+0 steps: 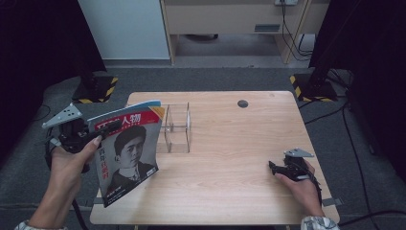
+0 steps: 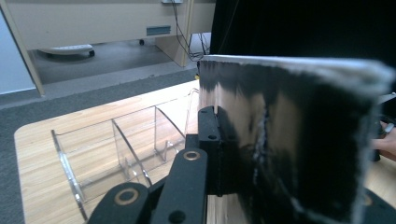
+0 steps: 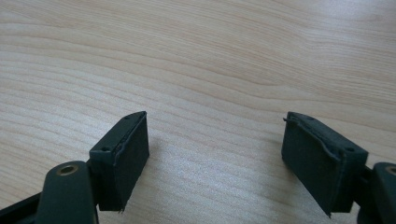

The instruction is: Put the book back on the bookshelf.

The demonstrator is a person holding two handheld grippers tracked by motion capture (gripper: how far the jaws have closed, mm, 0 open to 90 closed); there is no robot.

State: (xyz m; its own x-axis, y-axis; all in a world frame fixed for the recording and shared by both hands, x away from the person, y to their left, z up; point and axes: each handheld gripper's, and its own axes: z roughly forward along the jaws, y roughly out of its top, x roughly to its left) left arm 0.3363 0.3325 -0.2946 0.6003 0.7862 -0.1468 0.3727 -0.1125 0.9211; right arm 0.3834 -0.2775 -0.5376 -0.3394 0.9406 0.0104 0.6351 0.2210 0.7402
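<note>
A magazine (image 1: 127, 153) with a red title band and a black-and-white portrait is held upright above the table's left front corner. My left gripper (image 1: 98, 134) is shut on its upper left edge; in the left gripper view the magazine (image 2: 299, 140) stands close and blurred beside my left pad (image 2: 208, 140). A clear acrylic rack (image 1: 177, 128) with upright dividers stands just right of the magazine; the rack (image 2: 116, 154) lies ahead of the left jaws. My right gripper (image 1: 274, 167) rests near the table's right front, and its jaws (image 3: 215, 158) stand wide apart over bare wood.
The wooden table (image 1: 230, 143) has a dark cable hole (image 1: 242, 103) near its far edge. Black stands with yellow-striped bases (image 1: 98, 88) flank the table on grey carpet. A pale cabinet (image 1: 230, 19) stands behind.
</note>
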